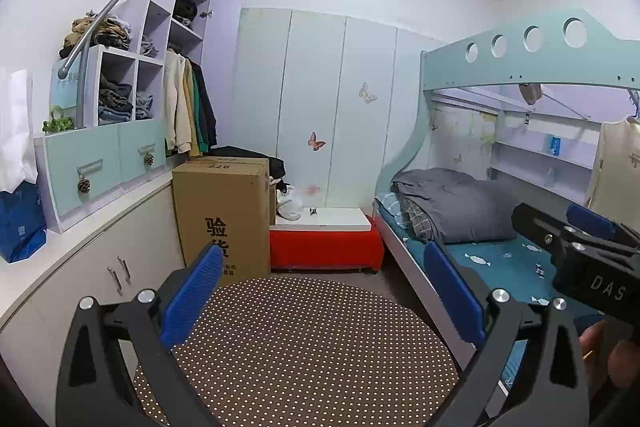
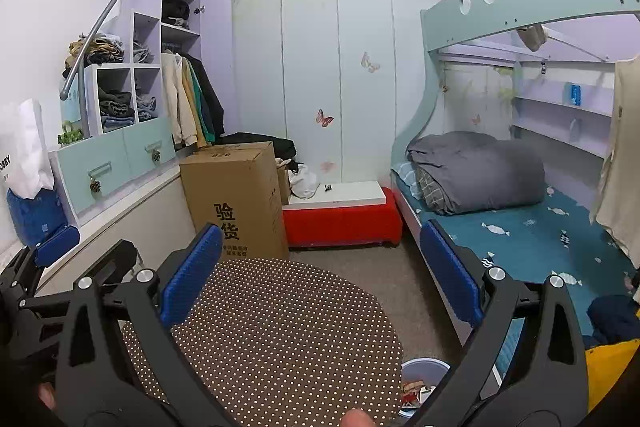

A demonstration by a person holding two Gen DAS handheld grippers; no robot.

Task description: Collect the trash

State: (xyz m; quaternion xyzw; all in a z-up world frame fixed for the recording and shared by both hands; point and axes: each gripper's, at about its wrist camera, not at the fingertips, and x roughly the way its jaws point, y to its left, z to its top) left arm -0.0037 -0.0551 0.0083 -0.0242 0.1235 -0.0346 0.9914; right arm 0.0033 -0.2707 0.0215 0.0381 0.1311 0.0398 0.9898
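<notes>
Search stage: both tools empty, bin found.

Round pale-blue plastic waste bin (image 2: 422,383) with paper scraps sits at 5 o'clock, just beside the brown dotted round table (image 2: 272,339). Left gripper (image 1: 320,297) and right gripper (image 2: 320,277) gape wide (ribbed blue pads). Next, I judge: locate loose trash; none is plainly visible on the grey carpet (image 2: 396,279).

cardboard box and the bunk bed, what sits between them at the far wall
A red bench with a white board on top fills that gap, with a white plastic bag at the box end; both views show it.
</notes>
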